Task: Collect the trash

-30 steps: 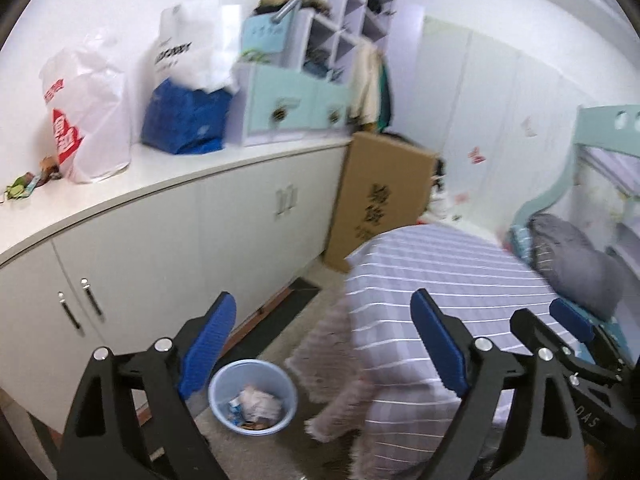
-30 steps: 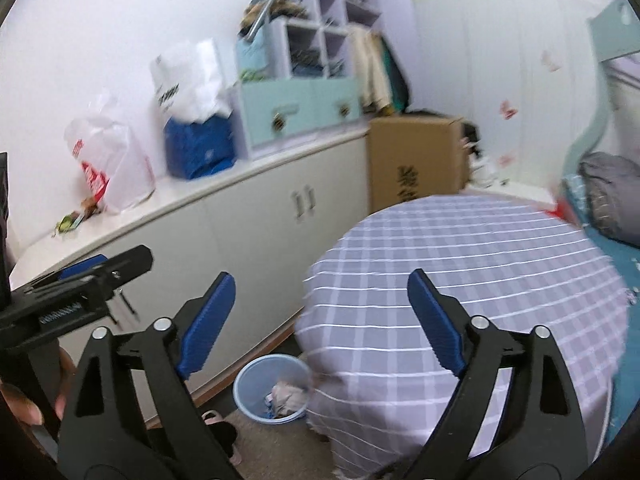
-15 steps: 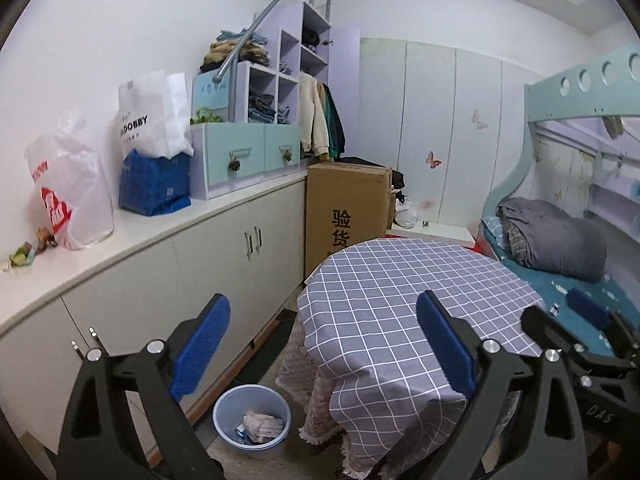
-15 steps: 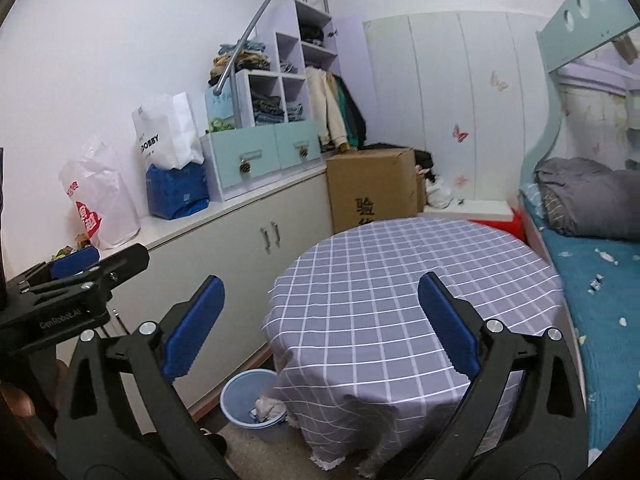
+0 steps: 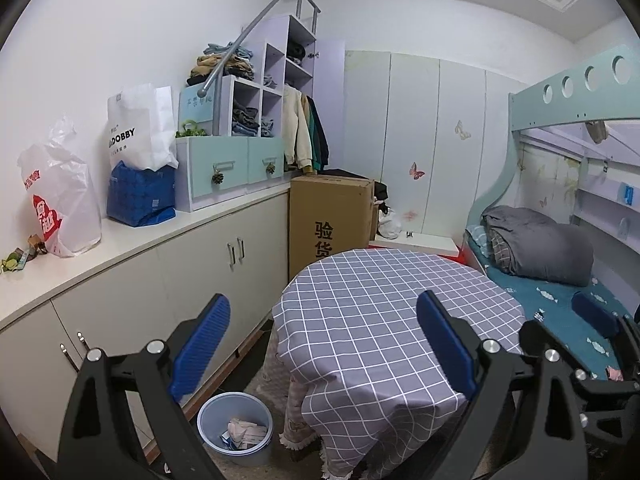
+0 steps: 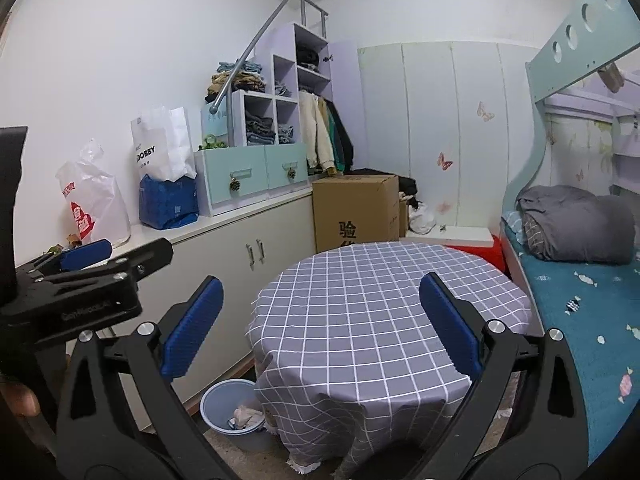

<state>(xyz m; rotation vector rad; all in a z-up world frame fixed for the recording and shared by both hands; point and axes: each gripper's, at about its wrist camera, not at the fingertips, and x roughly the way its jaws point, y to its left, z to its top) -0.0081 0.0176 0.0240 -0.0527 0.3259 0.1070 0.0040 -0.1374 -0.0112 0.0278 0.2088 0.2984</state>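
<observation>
A pale blue waste bin stands on the floor between the white cabinets and the round table; crumpled paper and wrappers lie inside it. In the right wrist view the same bin with its trash sits half behind the tablecloth. My left gripper is open and empty, held in the air before the table and well above the bin. My right gripper is also open wide with nothing between its blue pads. It hangs beside the left one, over the near edge of the table.
The round table wears a grey checked cloth. A white counter along the left carries plastic bags and a drawer unit. A cardboard box stands behind the table. A bunk bed with a grey duvet fills the right.
Both grippers have risen and levelled out, and the left one has rolled upright. The bin has dropped to the lower edge of both views. Both pairs of jaws stay open and empty.
</observation>
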